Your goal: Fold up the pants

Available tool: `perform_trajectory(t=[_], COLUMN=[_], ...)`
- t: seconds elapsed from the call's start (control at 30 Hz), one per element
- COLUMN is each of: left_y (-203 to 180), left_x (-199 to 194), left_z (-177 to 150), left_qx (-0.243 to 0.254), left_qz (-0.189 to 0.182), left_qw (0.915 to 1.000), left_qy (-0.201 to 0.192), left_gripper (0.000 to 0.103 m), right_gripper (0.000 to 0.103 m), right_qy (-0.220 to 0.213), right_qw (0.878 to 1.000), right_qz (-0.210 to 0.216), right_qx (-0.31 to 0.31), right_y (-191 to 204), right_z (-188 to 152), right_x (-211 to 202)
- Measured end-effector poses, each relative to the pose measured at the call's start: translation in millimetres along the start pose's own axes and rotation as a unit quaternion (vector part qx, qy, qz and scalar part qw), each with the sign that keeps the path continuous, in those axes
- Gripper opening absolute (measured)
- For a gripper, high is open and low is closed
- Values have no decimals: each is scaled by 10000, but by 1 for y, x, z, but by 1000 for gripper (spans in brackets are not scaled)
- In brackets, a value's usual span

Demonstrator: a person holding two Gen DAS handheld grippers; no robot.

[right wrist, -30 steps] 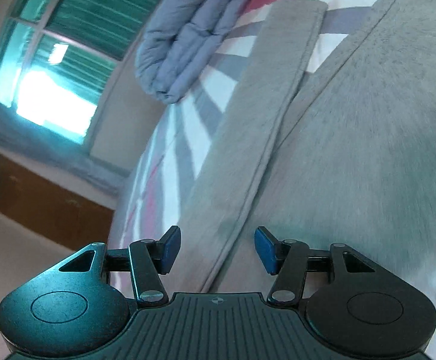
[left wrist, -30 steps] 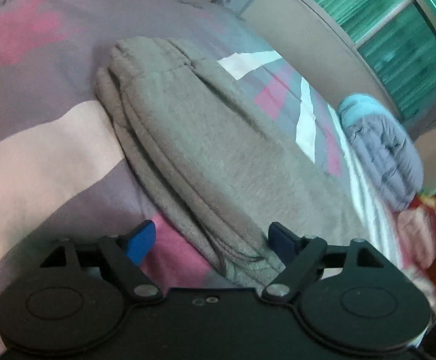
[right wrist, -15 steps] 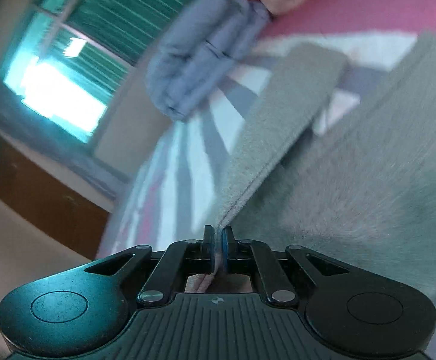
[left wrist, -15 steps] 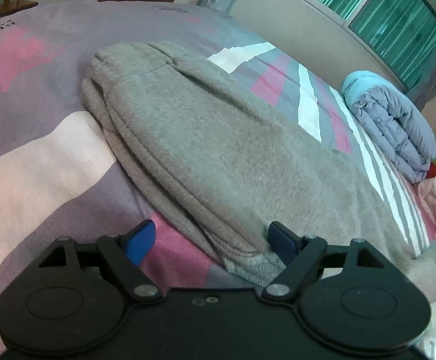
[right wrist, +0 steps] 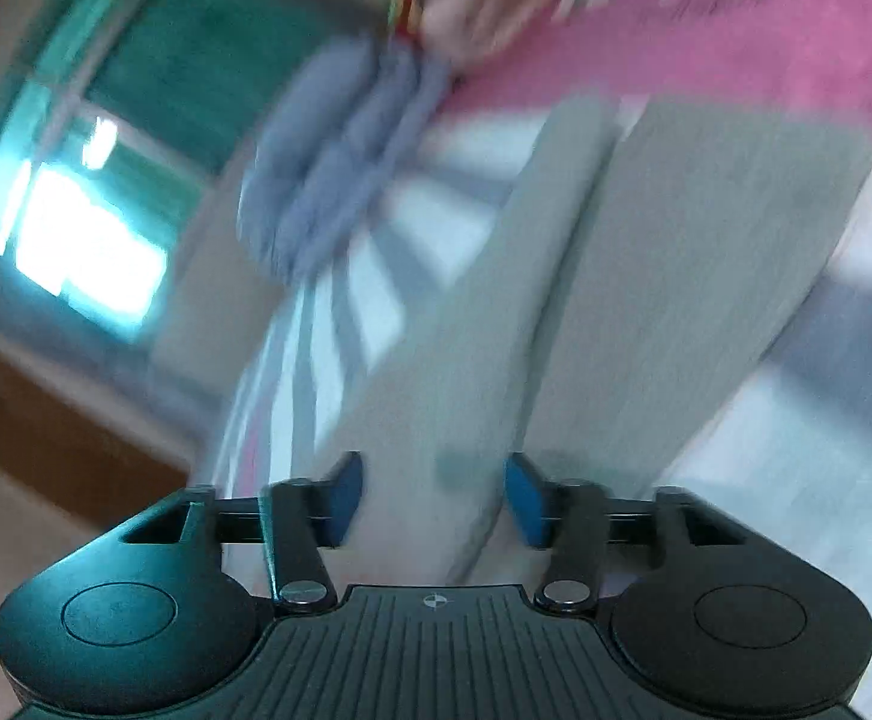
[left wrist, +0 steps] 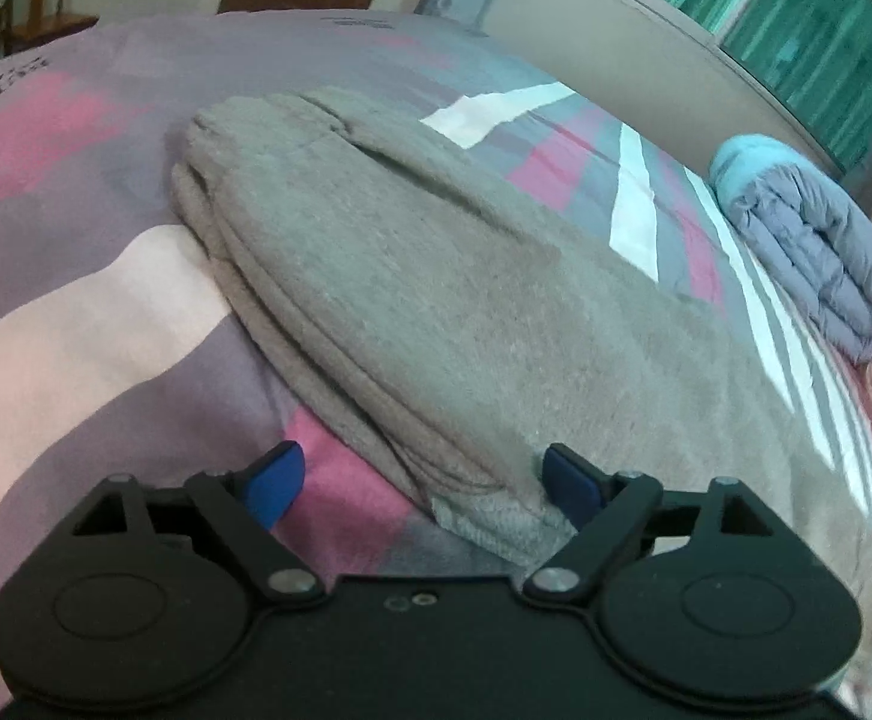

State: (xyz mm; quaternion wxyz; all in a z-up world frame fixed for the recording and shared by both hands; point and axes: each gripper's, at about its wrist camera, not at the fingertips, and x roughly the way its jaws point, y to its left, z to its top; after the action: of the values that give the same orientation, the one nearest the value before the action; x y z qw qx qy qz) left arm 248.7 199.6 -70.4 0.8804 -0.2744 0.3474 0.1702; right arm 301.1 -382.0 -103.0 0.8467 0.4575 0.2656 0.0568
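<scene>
Grey sweatpants [left wrist: 466,312] lie lengthwise on the bed, folded over themselves, one end far off at the upper left. My left gripper [left wrist: 417,480] hovers over their near edge. Its jaws are opening, the layered hem sits between the blue pads, and the right pad rests against the cloth without pinching it. The right wrist view is motion-blurred. There the grey pants [right wrist: 646,276] run away from my right gripper [right wrist: 432,498], whose jaws are opening with a fold of cloth loose between the pads.
The bedspread [left wrist: 75,312] is patterned in purple, pink and white. A folded blue-grey quilt [left wrist: 814,252] lies at the bed's far right, blurred as the quilt [right wrist: 339,180] in the right view. A green-curtained window [left wrist: 796,12] and a wall run behind.
My right gripper shut on the pants' edge half a second ago and has now opened again while sweeping sideways. The left gripper's jaws stand slightly wider and its view has shifted a little.
</scene>
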Motion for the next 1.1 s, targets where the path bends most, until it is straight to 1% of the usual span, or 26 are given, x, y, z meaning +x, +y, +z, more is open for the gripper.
perform_trajectory(t=[0.07, 0.13, 0.17, 0.23, 0.3, 0.33, 0.37, 0.4, 0.43, 0.47, 0.53, 0.57, 0.6, 0.63, 0.67, 0.7, 0.73, 0.77, 0.83, 0.87, 0.9, 0.93, 0.97, 1.0, 1.07, 1.1], left_y=[-3, -7, -9, -10, -10, -10, -10, -10, -10, -9, -8, -8, -8, -7, -7, -6, -5, -5, -4, -4, -4, -3, -3, -3, -2, -2], left_x=[3, 5, 6, 6, 7, 6, 6, 6, 6, 6, 5, 5, 5, 4, 4, 4, 4, 3, 3, 3, 3, 3, 2, 2, 1, 1], left_z=[-5, -9, -11, -14, -15, -16, -16, -17, -18, -18, -18, -18, -18, -18, -18, -17, -17, -18, -18, -18, -18, -18, -17, -17, -17, -17], left_qx=[183, 345, 389, 449, 466, 476, 488, 497, 509, 513, 507, 505, 500, 497, 498, 500, 507, 513, 522, 526, 527, 530, 537, 539, 538, 542], left_qz=[8, 58, 70, 92, 80, 83, 86, 87, 88, 87, 85, 86, 84, 77, 66, 50, 36, 24, 15, 13, 8, -2, -14, -24, -37, -35], left_qw=[9998, 9993, 9991, 9987, 9985, 9984, 9983, 9983, 9982, 9982, 9982, 9982, 9982, 9983, 9983, 9983, 9983, 9982, 9981, 9981, 9981, 9981, 9981, 9981, 9982, 9981], left_qy=[-74, -140, -165, -223, -259, -280, -292, -299, -307, -313, -322, -322, -317, -308, -299, -294, -296, -307, -322, -323, -319, -310, -298, -288, -274, -277], left_gripper=[87, 91, 92, 94, 95, 95, 95, 96, 96, 96, 96, 96, 96, 96, 96, 96, 96, 96, 96, 96, 96, 96, 96, 96, 96, 96], right_gripper=[54, 53, 52, 51, 51, 48, 30, 19, 16, 16, 17, 19, 19, 19, 20, 21, 22, 22, 23, 23, 25, 30, 33, 33, 33, 33], right_qy=[-150, -242, -296, -380, -442, -432, -439, -375, -289, -299, -285, -109, 279, 530, 691, 802, 767, 601, 244, 63, -62, -165, -223, -296, -460, -496], right_qw=[9989, 9969, 9962, 9952, 9958, 9963, 9966, 9975, 9983, 9989, 9979, 9969, 9969, 9971, 9944, 9895, 9863, 9870, 9943, 9963, 9968, 9961, 9957, 9953, 9915, 9892], right_qz=[-4, -34, -115, -94, -178, -191, -271, -288, -198, -43, 562, 770, 736, 472, 281, 268, 245, 168, 274, 253, 64, -216, -375, -383, -371, -328], right_qx=[453, 744, 809, 891, 788, 715, 642, 526, 462, 346, 123, 119, 5, -288, -745, -1174, -1439, -1479, -1002, -819, -797, -838, -821, -835, -1161, -1340], right_y=[-16, -31, -36, -41, -35, -34, -31, -25, -21, -13, 9, 15, 23, 32, 43, 52, 57, 56, 43, 37, 36, 36, 36, 39, 51, 56], right_z=[16, 28, 31, 40, 47, 53, 56, 61, 64, 67, 71, 72, 73, 72, 68, 61, 54, 50, 50, 53, 55, 59, 64, 70, 77, 74], right_x=[4, 12, 15, 21, 31, 35, 39, 46, 48, 48, 57, 65, 80, 93, 99, 101, 98, 92, 80, 79, 81, 85, 92, 98, 108, 106])
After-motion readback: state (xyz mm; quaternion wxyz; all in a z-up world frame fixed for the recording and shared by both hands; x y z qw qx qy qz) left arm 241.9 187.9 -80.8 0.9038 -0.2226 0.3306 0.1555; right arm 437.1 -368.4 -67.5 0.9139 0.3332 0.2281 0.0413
